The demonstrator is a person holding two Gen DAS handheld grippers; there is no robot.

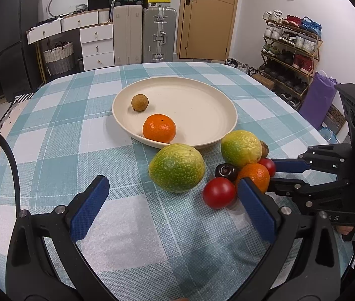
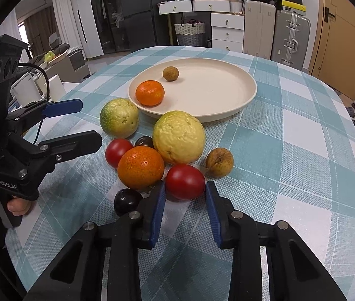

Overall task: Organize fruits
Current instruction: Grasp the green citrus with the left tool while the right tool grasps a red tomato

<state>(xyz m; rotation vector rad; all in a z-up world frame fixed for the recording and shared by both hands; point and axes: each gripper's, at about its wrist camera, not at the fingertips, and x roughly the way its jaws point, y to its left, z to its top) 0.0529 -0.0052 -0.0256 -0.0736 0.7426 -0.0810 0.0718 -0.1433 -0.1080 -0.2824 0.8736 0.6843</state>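
Note:
A cream plate (image 1: 202,92) (image 2: 227,85) holds a mandarin (image 1: 159,128) (image 2: 150,92) and a small brown fruit (image 1: 139,102) (image 2: 170,73). On the cloth before it lie two yellow-green citrus (image 1: 176,167) (image 1: 241,148) (image 2: 119,118) (image 2: 178,137), an orange (image 2: 140,167), two red tomatoes (image 2: 185,181) (image 2: 118,152), dark plums (image 2: 127,201) and a brown fruit (image 2: 219,162). My right gripper (image 2: 185,190) has its tips on either side of the near tomato, touching or nearly so. My left gripper (image 1: 172,188) is open and empty near the left citrus.
The round table has a teal checked cloth (image 1: 77,138) (image 2: 290,150). Beyond its far edge stand suitcases (image 1: 158,37), drawers (image 1: 97,45) and a shoe rack (image 1: 290,50). The left gripper also shows in the right wrist view (image 2: 82,123).

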